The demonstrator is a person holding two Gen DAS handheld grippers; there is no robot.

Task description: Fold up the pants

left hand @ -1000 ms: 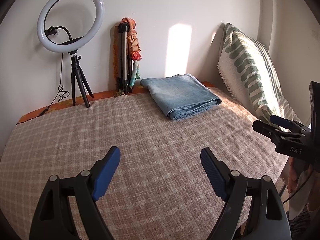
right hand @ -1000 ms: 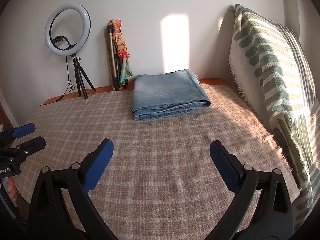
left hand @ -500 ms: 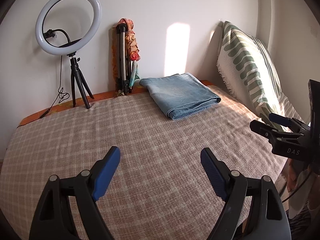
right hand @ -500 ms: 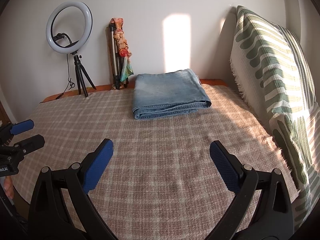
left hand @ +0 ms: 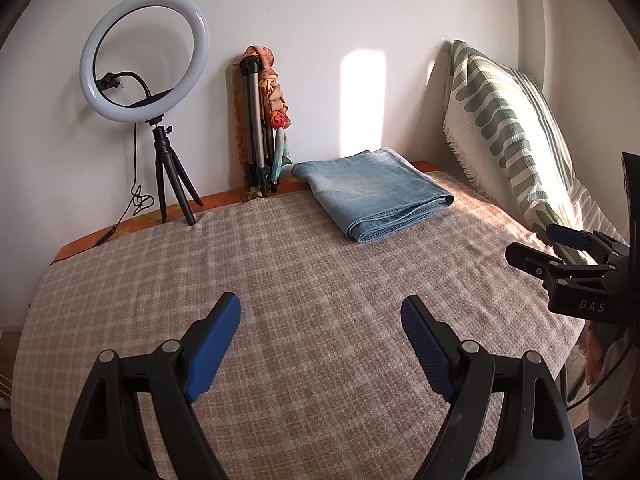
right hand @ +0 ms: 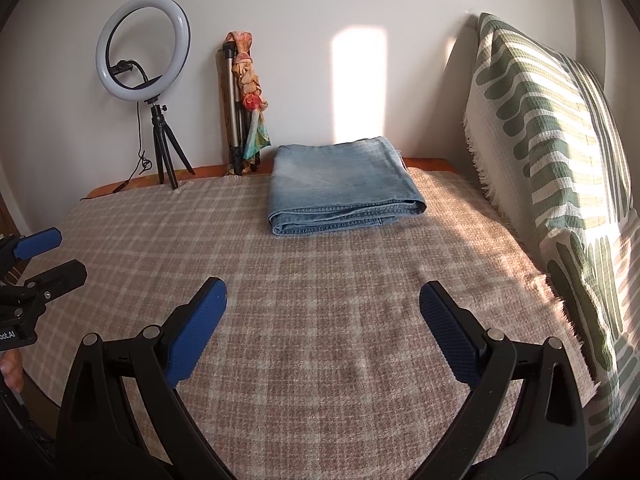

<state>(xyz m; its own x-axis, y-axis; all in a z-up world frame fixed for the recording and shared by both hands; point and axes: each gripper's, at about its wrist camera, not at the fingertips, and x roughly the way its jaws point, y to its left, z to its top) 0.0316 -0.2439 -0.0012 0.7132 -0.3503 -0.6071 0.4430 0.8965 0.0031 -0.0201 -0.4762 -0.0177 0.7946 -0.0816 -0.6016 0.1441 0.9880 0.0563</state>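
Note:
Light blue jeans point(left hand: 374, 192) point(right hand: 340, 186) lie folded into a flat stack at the far side of the checked bed cover point(left hand: 304, 280), close to the wall. My left gripper point(left hand: 320, 314) hovers open over the near part of the cover, well short of the jeans, with nothing between its blue pads. My right gripper point(right hand: 322, 300) is likewise open and empty, held back from the stack. Each gripper shows at the edge of the other's view: the right one point(left hand: 560, 248) at the right, the left one point(right hand: 40, 256) at the left.
A ring light on a small tripod point(left hand: 144, 60) and a folded tripod with a coloured cloth point(left hand: 260, 120) stand against the far wall. A green-patterned pillow point(right hand: 560, 152) leans along the right side. A person's fingers point(right hand: 10, 368) show at the lower left.
The left wrist view has tilted slightly, so the scene sits a little differently in it. The jeans and both grippers' openings are unchanged.

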